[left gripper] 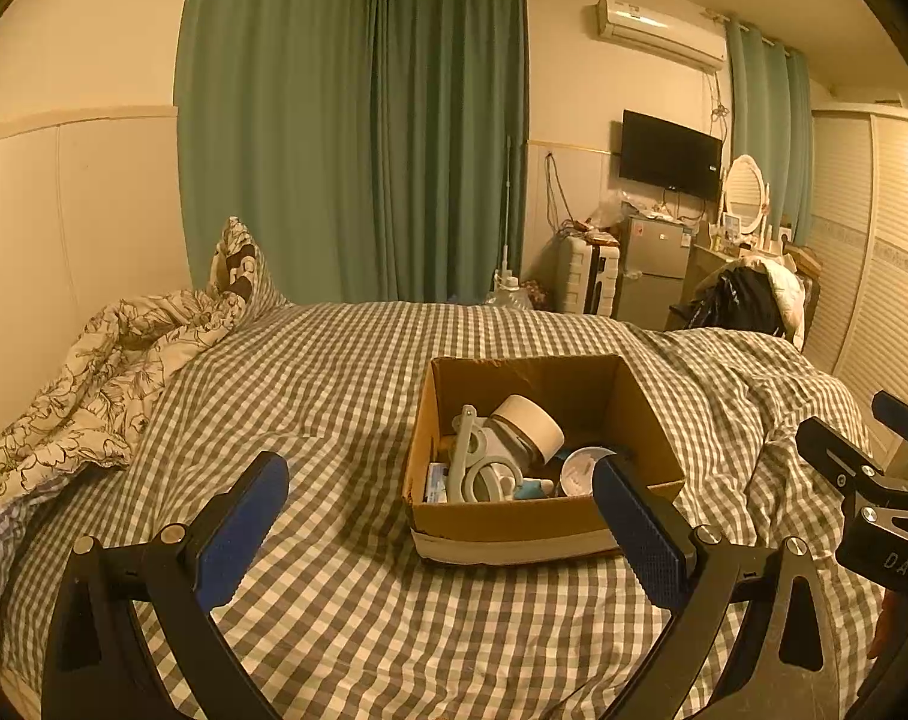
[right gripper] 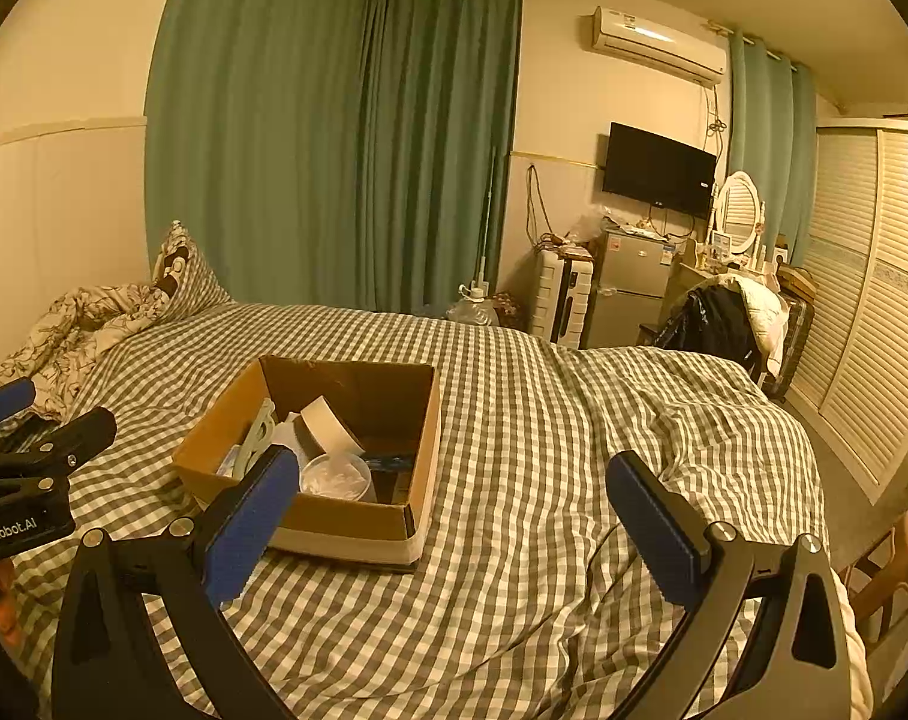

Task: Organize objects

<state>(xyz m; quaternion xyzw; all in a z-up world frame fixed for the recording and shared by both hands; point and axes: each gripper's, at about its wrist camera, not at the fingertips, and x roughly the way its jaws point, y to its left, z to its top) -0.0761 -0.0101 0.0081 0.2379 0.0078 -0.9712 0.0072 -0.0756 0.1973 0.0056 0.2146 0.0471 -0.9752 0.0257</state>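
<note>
An open cardboard box (left gripper: 514, 519) sits on the checked bed; it also shows in the right wrist view (right gripper: 346, 525). Inside lie a roll of tape (left gripper: 529, 423), grey plastic pieces (left gripper: 484, 468), a clear round lid (left gripper: 583, 468) and small packets. My left gripper (left gripper: 442, 480) is open and empty, held just short of the box's near left corner. My right gripper (right gripper: 454, 480) is open and empty, to the right of the box over the bedcover. Each gripper shows at the edge of the other's view.
The checked bedcover (left gripper: 334, 408) is rumpled at the right. A floral quilt (left gripper: 94, 384) and pillow lie at the far left. Beyond the bed stand a suitcase (right gripper: 565, 300), small fridge (right gripper: 628, 288), a chair with clothes (right gripper: 724, 312) and wardrobe doors (right gripper: 874, 312).
</note>
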